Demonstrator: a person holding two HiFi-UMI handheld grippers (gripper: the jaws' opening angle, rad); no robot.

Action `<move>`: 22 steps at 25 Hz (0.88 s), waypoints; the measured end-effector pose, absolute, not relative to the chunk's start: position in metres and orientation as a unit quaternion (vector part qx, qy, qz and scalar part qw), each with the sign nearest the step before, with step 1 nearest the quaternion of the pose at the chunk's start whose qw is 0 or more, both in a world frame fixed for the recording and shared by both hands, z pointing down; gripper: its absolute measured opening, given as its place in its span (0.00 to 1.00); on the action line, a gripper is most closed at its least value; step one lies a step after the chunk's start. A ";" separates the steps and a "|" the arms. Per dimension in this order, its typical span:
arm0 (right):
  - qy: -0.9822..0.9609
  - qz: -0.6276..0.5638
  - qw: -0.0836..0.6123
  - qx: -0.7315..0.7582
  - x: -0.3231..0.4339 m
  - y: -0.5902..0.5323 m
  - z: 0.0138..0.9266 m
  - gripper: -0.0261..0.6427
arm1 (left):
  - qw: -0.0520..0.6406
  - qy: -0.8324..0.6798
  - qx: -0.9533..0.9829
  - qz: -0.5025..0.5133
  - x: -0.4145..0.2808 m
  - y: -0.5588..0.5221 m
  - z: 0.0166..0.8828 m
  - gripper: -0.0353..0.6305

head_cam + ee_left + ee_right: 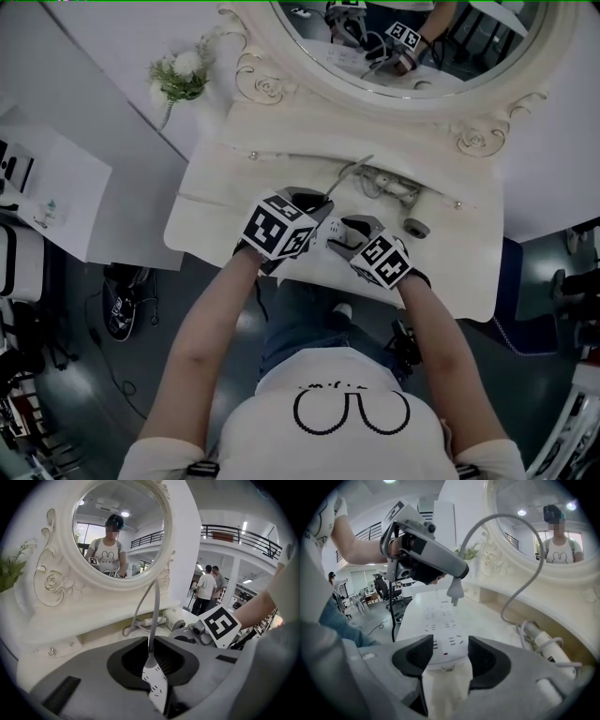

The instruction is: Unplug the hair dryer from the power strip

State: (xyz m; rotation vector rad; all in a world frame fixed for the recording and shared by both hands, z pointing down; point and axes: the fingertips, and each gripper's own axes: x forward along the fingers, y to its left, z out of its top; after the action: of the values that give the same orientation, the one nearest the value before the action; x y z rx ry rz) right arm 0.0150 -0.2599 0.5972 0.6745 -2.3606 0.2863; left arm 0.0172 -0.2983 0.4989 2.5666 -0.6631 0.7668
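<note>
- left gripper (152, 663): fingers clenched on the plug (455, 591), with the cord (513, 524) looping away from it
- plug hangs clear above the power strip (440, 620), prongs out of the sockets, so the unplugging looks basically done imo
- right gripper (445, 660): fingers clamped on the strip's near end, pinning it to the surface (492, 616)
- hair dryer (548, 646) lies off to the right on the surface; I'd guess all that's left is setting the plug down and letting go
</note>
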 end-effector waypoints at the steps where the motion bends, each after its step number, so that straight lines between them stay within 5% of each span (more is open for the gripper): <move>1: -0.902 0.110 0.330 0.258 0.015 -0.260 0.597 0.38 | 0.190 -0.238 0.912 0.274 0.015 -0.300 0.500 0.11; 13: -0.888 0.136 0.359 0.252 0.011 -0.260 0.595 0.38 | 0.200 -0.244 0.905 0.287 -0.016 -0.343 0.504 0.11; 22: -0.860 0.173 0.389 0.282 0.014 -0.277 0.595 0.25 | 0.271 -0.196 0.886 0.321 -0.036 -0.378 0.546 0.11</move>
State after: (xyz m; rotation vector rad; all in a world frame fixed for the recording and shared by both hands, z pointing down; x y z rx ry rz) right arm 0.0138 -0.2774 0.5947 0.7167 -2.1866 0.4409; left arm -0.0360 -0.3785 0.5456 2.3854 -0.5283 0.8650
